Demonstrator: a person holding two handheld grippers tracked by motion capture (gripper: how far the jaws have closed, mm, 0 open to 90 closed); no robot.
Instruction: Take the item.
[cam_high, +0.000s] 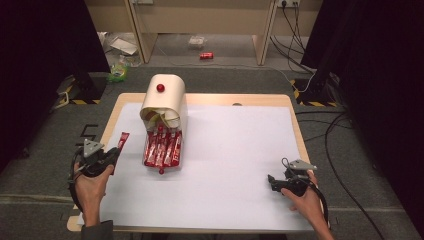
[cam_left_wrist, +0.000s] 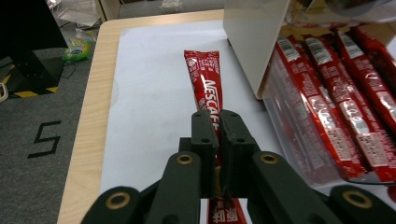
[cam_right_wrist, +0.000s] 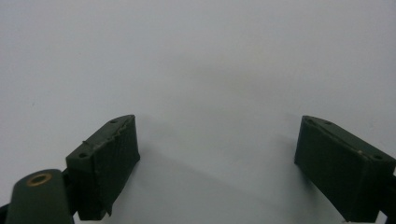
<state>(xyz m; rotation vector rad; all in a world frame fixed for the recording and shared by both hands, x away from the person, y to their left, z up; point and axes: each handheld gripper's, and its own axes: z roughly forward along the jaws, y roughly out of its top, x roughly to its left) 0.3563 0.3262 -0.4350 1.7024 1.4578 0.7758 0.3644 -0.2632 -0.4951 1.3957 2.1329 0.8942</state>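
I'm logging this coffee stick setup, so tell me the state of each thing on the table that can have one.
Left gripper: shut on a red coffee stick, which lies flat on the white sheet.
Right gripper: open, nothing between its jaws.
Cream dispenser box: upright, its tray pulled out.
Tray: holds red sticks in a row.

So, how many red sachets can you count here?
5 at least: one in the left gripper, sachet; four in the tray under the white dispenser. More may hide inside.
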